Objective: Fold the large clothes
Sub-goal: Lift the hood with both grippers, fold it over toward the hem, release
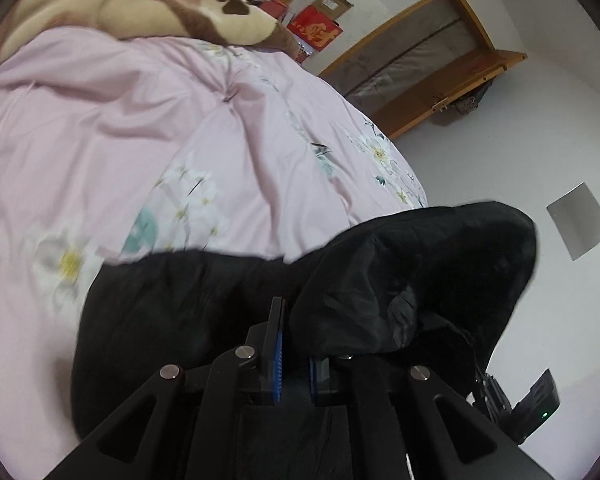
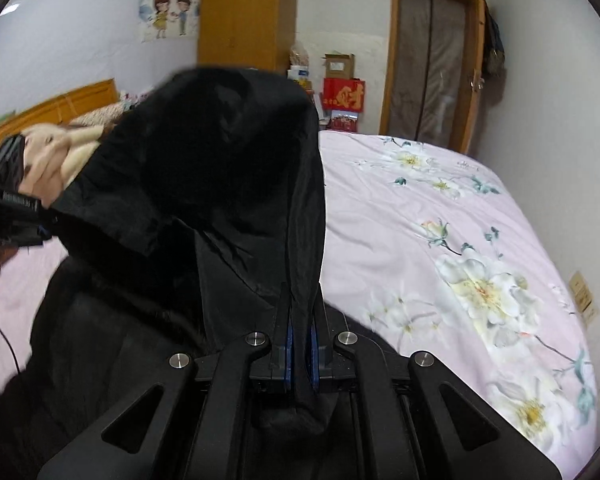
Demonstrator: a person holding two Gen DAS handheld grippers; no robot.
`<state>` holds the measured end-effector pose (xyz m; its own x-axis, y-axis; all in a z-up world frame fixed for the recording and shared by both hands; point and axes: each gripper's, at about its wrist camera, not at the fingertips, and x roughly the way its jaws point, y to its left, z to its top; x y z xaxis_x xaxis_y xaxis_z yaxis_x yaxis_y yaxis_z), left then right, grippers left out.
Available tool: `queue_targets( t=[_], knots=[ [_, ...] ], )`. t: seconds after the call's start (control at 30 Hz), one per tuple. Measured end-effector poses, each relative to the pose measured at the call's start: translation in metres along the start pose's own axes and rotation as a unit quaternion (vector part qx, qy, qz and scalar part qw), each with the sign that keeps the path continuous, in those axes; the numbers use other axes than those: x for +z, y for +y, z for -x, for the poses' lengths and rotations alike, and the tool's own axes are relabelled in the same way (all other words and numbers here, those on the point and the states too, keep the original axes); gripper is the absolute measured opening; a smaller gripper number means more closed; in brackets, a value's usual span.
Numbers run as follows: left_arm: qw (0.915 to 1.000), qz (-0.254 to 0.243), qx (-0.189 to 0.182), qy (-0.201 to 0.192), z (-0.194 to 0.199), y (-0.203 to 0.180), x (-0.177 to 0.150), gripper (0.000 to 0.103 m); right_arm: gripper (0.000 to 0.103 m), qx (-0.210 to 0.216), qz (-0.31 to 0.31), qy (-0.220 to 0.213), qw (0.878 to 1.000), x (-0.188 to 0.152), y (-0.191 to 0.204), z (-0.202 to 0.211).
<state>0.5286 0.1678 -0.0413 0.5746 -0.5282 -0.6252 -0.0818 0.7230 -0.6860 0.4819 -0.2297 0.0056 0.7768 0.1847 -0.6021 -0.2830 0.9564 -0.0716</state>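
Both of your grippers pinch the big black puffy coat point(image 2: 220, 168). Your left gripper point(image 1: 294, 344) and right gripper point(image 2: 302, 320) lift it above the pink flowery bed cover point(image 2: 440, 216).

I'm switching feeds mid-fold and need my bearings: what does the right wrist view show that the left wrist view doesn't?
Only the right wrist view shows the wooden wardrobe, the cartoon wall sticker, the headboard, and the person's hand holding the left tool.

Only the left wrist view shows the cream and brown blanket at close range and a grey square lying off the bed.

Both show the black garment pinched in a shut tool, the pink floral bedcover, the red box and the doorway.
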Motion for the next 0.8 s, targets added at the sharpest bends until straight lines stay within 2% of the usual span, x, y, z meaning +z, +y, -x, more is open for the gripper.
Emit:
queue_targets(
  t=[0.17, 0.37, 0.43, 0.6, 0.67, 0.73, 0.8],
  knots=[
    [0.9994, 0.032, -0.007, 0.009, 0.026, 0.028, -0.031, 0.010, 0.006, -0.013, 0.057, 0.011, 0.998, -0.030, 0.015, 0.019],
    [0.9968, 0.076, 0.023, 0.013, 0.056, 0.068, -0.061, 0.015, 0.006, -0.009, 0.046, 0.025, 0.999, -0.049, 0.010, 0.029],
    [0.9967, 0.079, 0.012, 0.013, 0.065, 0.070, -0.065, 0.015, 0.006, -0.011, 0.047, 0.029, 0.998, -0.053, 0.009, 0.031],
    [0.9998, 0.007, 0.018, -0.007, 0.084, 0.033, -0.067, 0.016, 0.006, 0.010, 0.041, 0.060, 0.997, -0.060, 0.007, 0.036],
    [0.9993, -0.030, 0.021, -0.006, 0.084, 0.006, -0.063, 0.024, 0.006, 0.021, 0.020, 0.071, 0.997, -0.059, 0.001, 0.040],
    [0.9980, -0.060, 0.018, -0.004, 0.081, -0.013, -0.062, 0.038, 0.007, 0.027, -0.005, 0.075, 0.997, -0.059, -0.005, 0.051],
    [0.9964, -0.084, 0.007, 0.002, 0.073, -0.032, -0.062, 0.039, 0.010, 0.022, -0.027, 0.067, 0.997, -0.057, -0.003, 0.068]
  ],
)
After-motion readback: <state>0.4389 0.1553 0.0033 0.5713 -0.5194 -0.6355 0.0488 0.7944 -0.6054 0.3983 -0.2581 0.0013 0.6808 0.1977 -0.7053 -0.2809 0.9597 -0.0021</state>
